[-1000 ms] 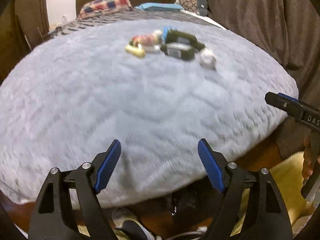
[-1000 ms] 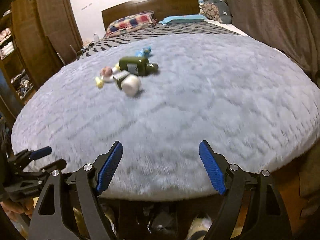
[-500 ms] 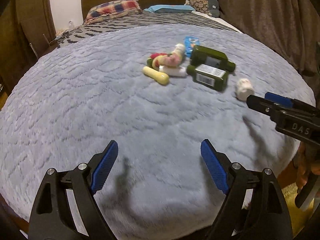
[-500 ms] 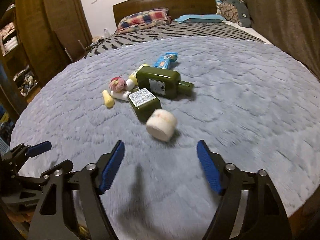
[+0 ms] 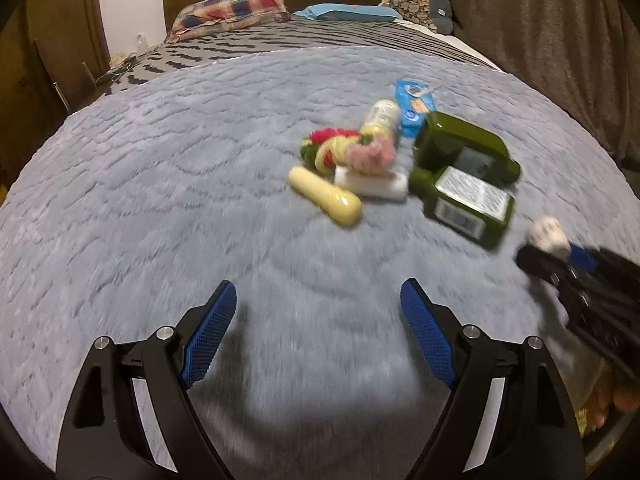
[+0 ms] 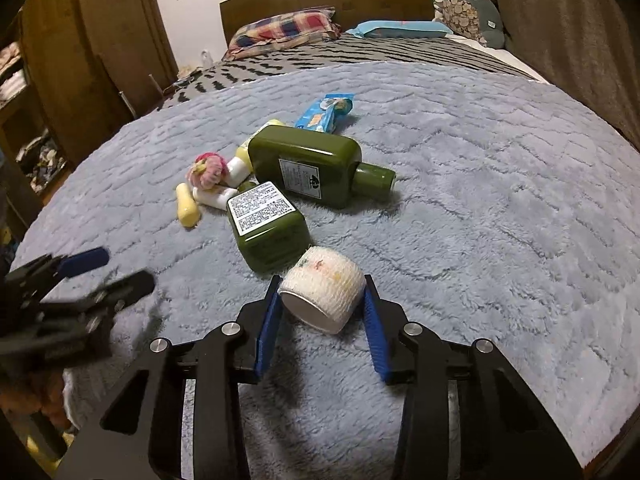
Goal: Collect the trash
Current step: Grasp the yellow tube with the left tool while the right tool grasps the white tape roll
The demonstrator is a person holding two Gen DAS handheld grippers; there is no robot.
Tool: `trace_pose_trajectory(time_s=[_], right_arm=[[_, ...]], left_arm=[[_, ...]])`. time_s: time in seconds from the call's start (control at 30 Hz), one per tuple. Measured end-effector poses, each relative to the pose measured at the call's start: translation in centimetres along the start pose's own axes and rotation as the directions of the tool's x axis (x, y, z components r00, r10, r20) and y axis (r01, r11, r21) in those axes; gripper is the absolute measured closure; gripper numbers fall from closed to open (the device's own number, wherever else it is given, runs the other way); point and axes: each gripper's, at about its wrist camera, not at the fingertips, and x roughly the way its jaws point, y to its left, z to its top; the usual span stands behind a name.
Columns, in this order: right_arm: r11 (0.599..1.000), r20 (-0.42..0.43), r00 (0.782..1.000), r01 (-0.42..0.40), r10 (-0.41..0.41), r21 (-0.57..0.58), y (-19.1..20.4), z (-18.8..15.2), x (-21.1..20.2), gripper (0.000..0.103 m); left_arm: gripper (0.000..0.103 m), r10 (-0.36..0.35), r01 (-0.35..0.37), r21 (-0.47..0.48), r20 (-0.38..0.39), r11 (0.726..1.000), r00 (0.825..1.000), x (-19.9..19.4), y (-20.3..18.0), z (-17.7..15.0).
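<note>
Right gripper [image 6: 320,312] has moved in, now straddling the cup [image 6: 322,294], jaws almost touching, not pinching yet. Left gripper [image 5: 316,328] spread, idle.

grey blanket [image 6: 480,208]; bottles [image 6: 304,164], trash

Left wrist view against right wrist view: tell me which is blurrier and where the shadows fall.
Left wrist view: blurrier, smeared blanket and right tool; shadow under the left tool. Right wrist view: sharper, bottles crisp, only the left tool smeared; shadow beneath the cup.
</note>
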Motion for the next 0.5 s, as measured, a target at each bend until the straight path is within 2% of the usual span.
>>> trace_pose_trajectory(time_s=[0.37, 0.5], right_arm=[[1.0, 0.025, 1.0, 0.006, -0.006, -0.006, -0.3, 0.1, -0.9, 0.064], [1.0, 0.034, 0.999, 0.001, -0.001, 0.0, -0.4, 0.3, -1.2, 0.064]], left_arm=[[0.028, 0.007, -0.007, -0.037, -0.016, 0.999, 1.0, 4.7, 0.1, 4.0], [0.04, -0.005, 0.004, -0.035, -0.027, 0.999, 1.0, 5.6, 0.2, 5.1]])
